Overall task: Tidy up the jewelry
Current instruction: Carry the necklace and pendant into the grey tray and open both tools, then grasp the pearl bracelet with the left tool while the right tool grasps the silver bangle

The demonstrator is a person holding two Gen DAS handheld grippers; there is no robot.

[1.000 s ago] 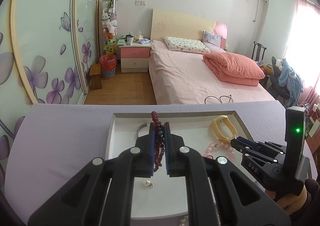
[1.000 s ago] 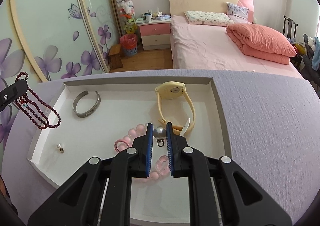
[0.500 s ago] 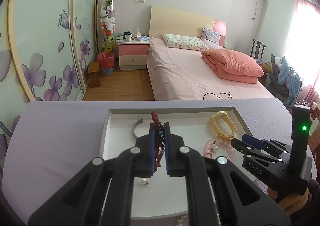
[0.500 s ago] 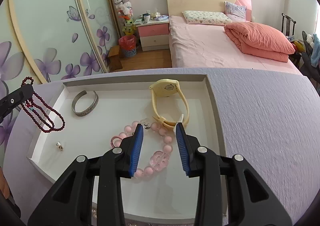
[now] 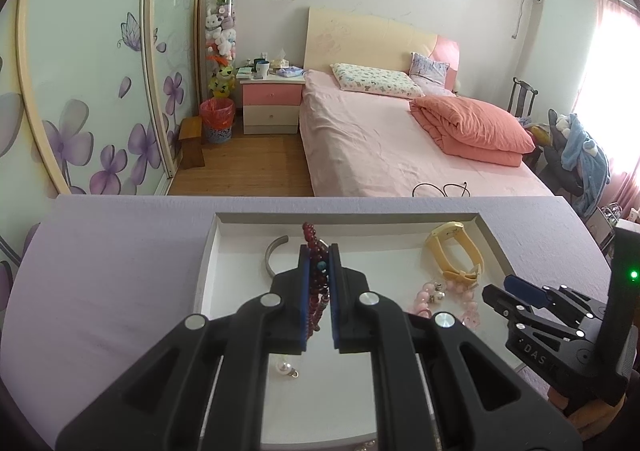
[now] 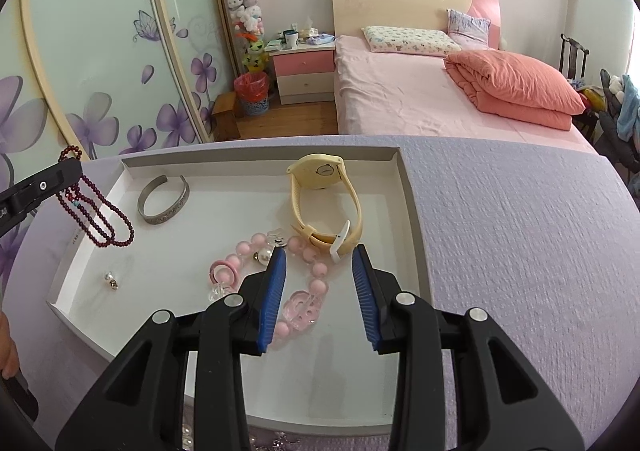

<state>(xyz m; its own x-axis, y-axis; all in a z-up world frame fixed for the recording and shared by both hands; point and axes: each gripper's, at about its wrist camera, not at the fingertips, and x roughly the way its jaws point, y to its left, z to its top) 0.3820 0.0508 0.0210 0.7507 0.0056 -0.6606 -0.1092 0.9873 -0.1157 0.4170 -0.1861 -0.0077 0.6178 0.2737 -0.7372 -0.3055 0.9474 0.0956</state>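
Lavender cloth covers the table (image 6: 520,251) bearing a white tray (image 6: 408,211), where the left gripper (image 5: 319,283) clamps a dark red bead string (image 6: 96,211) at nine o'clock while the right gripper (image 6: 320,291), jaws parted with nothing gripped, hovers over pink beads (image 6: 312,271).

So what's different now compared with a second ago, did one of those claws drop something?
Yes. The right gripper has just been opening and let go of a small pearl charm, which now lies on the pink bead bracelet in the white tray; nothing is between its pads. The left gripper stays clamped on the dark red bead string. The yellow watch and silver bangle haven't moved.
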